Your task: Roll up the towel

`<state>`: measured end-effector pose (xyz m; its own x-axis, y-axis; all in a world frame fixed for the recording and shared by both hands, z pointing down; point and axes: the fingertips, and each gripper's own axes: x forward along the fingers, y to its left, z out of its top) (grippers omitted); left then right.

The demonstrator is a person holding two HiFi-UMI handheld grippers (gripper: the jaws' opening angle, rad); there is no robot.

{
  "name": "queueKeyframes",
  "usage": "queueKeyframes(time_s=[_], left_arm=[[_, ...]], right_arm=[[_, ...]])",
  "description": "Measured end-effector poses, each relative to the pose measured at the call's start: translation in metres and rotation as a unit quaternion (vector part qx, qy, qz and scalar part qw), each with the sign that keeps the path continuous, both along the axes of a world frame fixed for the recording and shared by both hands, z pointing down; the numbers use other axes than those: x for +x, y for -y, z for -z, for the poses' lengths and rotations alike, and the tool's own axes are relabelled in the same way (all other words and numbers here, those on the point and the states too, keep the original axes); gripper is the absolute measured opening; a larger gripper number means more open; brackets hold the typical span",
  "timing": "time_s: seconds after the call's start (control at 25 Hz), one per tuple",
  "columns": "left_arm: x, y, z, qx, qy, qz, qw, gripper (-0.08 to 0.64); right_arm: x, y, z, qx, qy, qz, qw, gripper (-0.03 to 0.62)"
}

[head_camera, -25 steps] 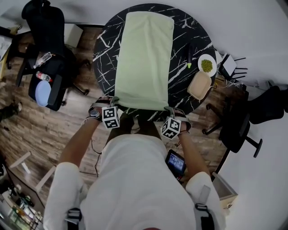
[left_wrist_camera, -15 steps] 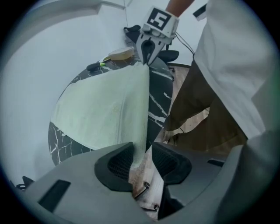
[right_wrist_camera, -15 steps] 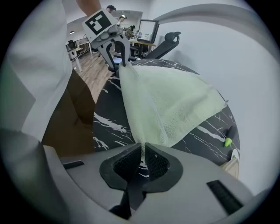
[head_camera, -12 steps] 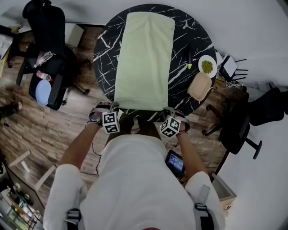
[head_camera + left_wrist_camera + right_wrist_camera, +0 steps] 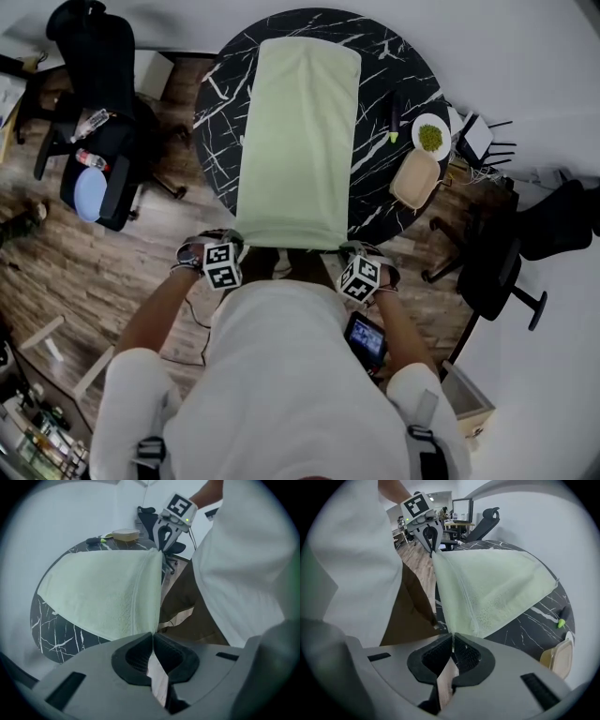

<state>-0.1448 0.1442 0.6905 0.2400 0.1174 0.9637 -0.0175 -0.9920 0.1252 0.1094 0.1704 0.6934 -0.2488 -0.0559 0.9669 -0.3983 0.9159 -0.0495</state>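
Note:
A pale green towel lies lengthwise across the round black marble table, and its near end hangs over the front edge. My left gripper holds the near left corner and my right gripper holds the near right corner. Both sets of jaws have just been closing, each with a towel corner between them. In the left gripper view the pads are shut on the towel corner, the right gripper beyond. The right gripper view shows the same grip on the towel, the left gripper opposite.
A white bowl of green bits, a tan container and a dark pen sit on the table's right side. Black office chairs stand to the left and right. A phone hangs at the person's waist.
Both grippers moved toward the person and closed on the near corners. The whole towel slid toward the table's front edge with them.

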Motion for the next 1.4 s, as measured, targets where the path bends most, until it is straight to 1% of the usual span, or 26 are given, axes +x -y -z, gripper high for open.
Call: queueKeyframes(time_s=[0.12,0.24,0.36,0.56,0.68,0.8,0.92,0.96,1.08,1.12,1.2,1.24,1.28,1.32,1.36,1.4], left_arm=[[0.001,0.006,0.009,-0.015,-0.009,0.014,0.9997,0.009],[0.003,0.031,0.015,-0.011,-0.009,0.026,0.9996,0.009],[0.006,0.060,0.015,-0.001,-0.003,0.029,0.9996,0.009],[0.010,0.094,0.000,-0.003,0.020,0.040,0.9990,0.010],[0.014,0.108,-0.012,0.001,0.035,0.056,0.9978,0.011],[0.018,0.119,-0.019,0.019,0.039,0.076,0.9961,0.011],[0.020,0.122,-0.017,0.031,0.031,0.090,0.9950,0.011],[0.019,0.123,-0.015,0.035,0.024,0.097,0.9944,0.020],[0.008,0.127,-0.004,0.038,-0.002,0.139,0.9896,0.148],[0.002,0.129,-0.001,0.041,-0.010,0.157,0.9867,0.173],[-0.012,0.136,0.006,0.058,-0.022,0.198,0.9782,0.184],[-0.020,0.139,0.009,0.071,-0.026,0.218,0.9730,0.183],[-0.026,0.142,0.013,0.086,-0.029,0.234,0.9680,0.181],[-0.030,0.144,0.017,0.099,-0.033,0.243,0.9643,0.164],[-0.033,0.144,0.020,0.110,-0.038,0.245,0.9625,0.155],[-0.033,0.142,0.023,0.116,-0.043,0.242,0.9624,0.147]], right_arm=[[0.001,0.002,0.012,-0.006,0.024,-0.025,0.999,0.008],[0.003,0.022,0.025,-0.004,0.050,-0.061,0.997,0.008],[0.005,0.048,0.030,-0.006,0.068,-0.093,0.993,0.008],[0.010,0.082,0.017,-0.012,0.056,-0.116,0.992,0.008],[0.014,0.097,0.003,-0.018,0.043,-0.141,0.989,0.008],[0.018,0.111,-0.007,-0.006,0.029,-0.169,0.985,0.009],[0.020,0.116,-0.010,0.017,0.022,-0.183,0.983,0.029],[0.021,0.116,-0.008,0.025,0.025,-0.186,0.982,0.050],[0.032,0.118,0.004,0.050,0.041,-0.207,0.976,0.132],[0.039,0.119,0.009,0.060,0.044,-0.219,0.973,0.133],[0.054,0.123,0.020,0.094,0.039,-0.238,0.966,0.128],[0.059,0.124,0.027,0.115,0.033,-0.234,0.965,0.102],[0.060,0.123,0.033,0.137,0.026,-0.217,0.966,0.076],[0.056,0.120,0.039,0.155,0.022,-0.188,0.970,0.042],[0.047,0.114,0.043,0.168,0.019,-0.151,0.974,0.026],[0.035,0.107,0.045,0.175,0.019,-0.111,0.978,0.023]])
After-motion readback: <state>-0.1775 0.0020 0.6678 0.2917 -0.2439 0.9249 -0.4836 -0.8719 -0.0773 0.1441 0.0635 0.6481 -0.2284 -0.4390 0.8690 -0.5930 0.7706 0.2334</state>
